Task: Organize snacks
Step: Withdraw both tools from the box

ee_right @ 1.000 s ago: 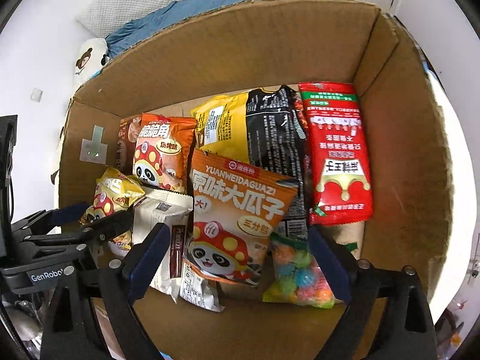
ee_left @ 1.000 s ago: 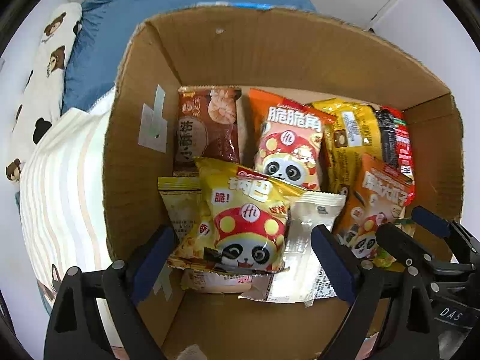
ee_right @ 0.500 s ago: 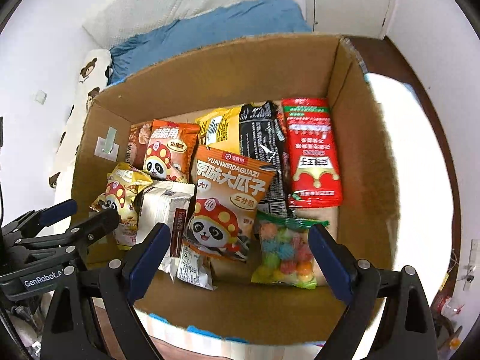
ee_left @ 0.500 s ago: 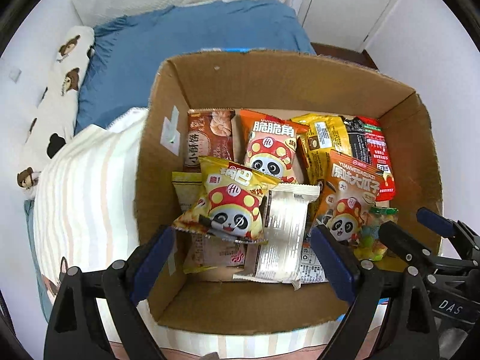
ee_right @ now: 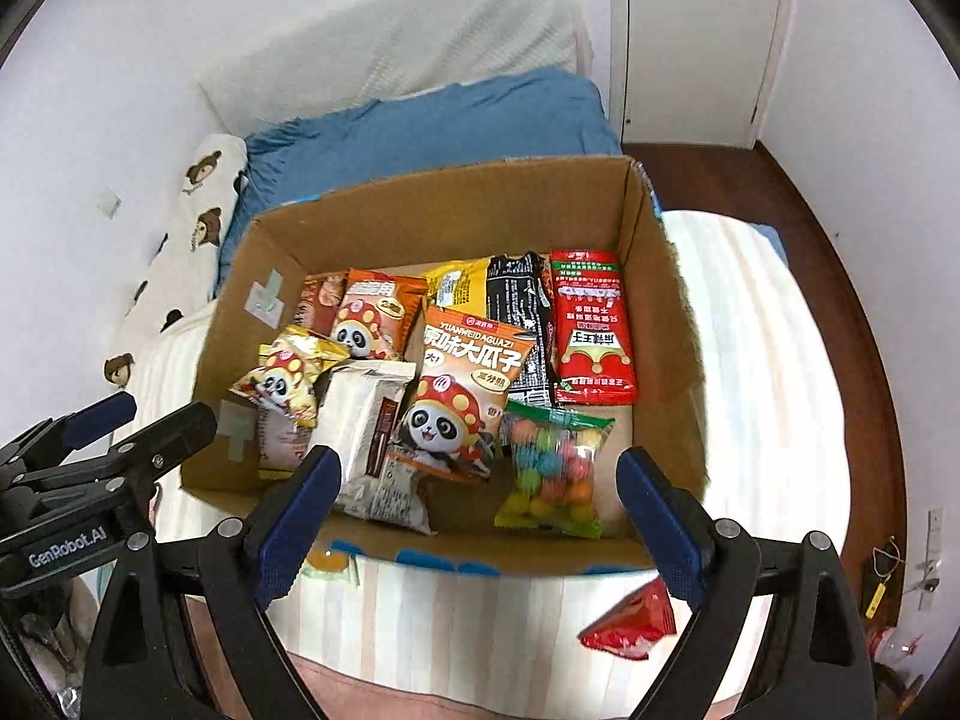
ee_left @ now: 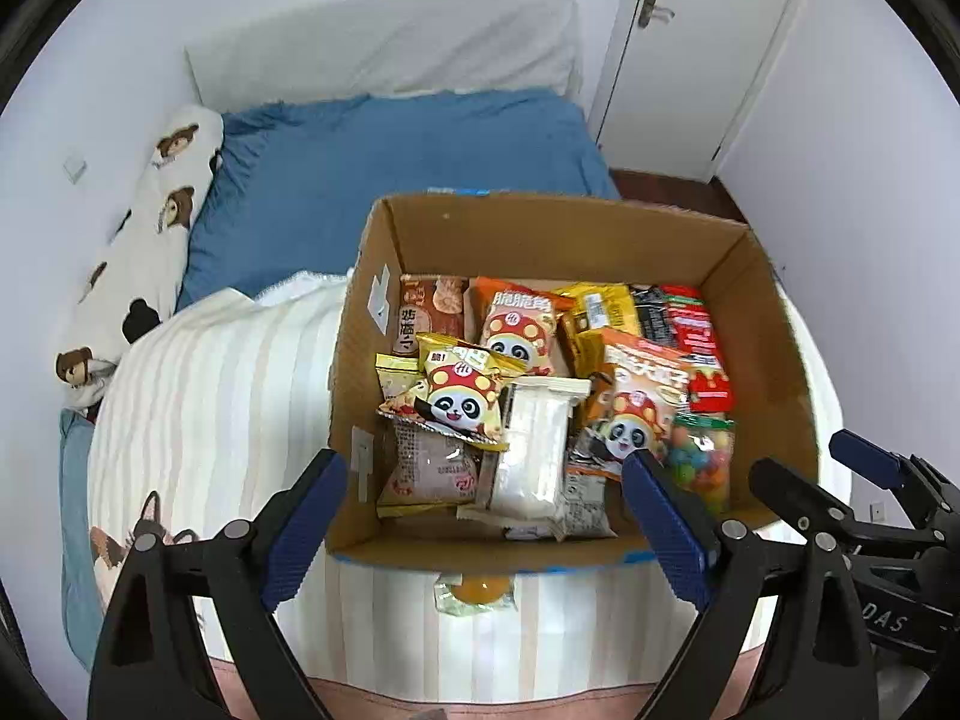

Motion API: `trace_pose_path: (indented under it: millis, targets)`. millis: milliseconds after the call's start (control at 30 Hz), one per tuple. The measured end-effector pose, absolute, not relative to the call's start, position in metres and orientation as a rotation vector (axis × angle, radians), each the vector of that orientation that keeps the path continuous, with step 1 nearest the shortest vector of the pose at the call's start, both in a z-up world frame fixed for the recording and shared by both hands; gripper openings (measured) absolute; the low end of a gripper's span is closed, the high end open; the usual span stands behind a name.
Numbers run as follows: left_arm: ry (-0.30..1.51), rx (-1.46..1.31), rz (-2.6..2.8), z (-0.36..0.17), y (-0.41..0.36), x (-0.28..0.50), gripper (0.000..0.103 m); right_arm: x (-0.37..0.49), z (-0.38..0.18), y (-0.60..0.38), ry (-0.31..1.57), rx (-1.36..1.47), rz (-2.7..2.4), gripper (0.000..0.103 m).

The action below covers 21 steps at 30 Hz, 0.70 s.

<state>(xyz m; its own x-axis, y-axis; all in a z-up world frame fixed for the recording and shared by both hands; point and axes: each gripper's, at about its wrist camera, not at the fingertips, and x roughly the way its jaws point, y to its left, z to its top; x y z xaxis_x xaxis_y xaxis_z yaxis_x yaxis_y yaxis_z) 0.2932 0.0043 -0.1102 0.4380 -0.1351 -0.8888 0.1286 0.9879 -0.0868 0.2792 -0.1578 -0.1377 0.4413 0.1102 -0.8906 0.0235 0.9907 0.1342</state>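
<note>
Left wrist view looks down on my left gripper (ee_left: 483,516), whose blue pads stand wide apart with nothing between them, hanging above the near wall of the cardboard box (ee_left: 774,324). I see the box sitting on a striped blanket (ee_left: 210,420) on the bed, with a blue pillow (ee_left: 390,162) behind it. Inside, the snacks lie packed close together: a yellow panda bag (ee_left: 459,396) lies tilted over a pink packet (ee_left: 429,468), a white packet (ee_left: 531,450) lies just beside them, and an orange panda bag (ee_left: 516,330) lies further back next to a brown packet (ee_left: 429,315). From the right wrist view I see my right gripper (ee_right: 477,507), also spread wide and holding nothing, over the near edge of the same box. There I can read the right half better: a large orange seed bag (ee_right: 462,384) overlaps the white packet, a clear bag of coloured candy balls (ee_right: 552,465) lies at the near right, and a red packet (ee_right: 591,324) and a black packet (ee_right: 519,318) lie side by side toward the far wall, with a yellow packet (ee_right: 459,291) beside them. Outside the box, on the blanket, I see a small clear packet with something orange inside (ee_left: 477,591) just against the near wall, and a red wrapper (ee_right: 633,621) lying near my right gripper's right finger. Each gripper shows at the edge of the other's view.
</note>
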Motion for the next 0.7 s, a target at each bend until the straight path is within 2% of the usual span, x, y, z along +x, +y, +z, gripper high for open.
trace_pose_path:
  millis: [467, 700]
  targets:
    - [0.961, 0.018, -0.158, -0.075, -0.001, 0.228, 0.094, 0.207, -0.096, -0.174, 1.008, 0.196, 0.066, 0.095]
    - [0.966, 0.009, -0.102, -0.093, 0.002, 0.216, 0.094, 0.187, -0.118, -0.196, 1.038, 0.300, 0.050, 0.095]
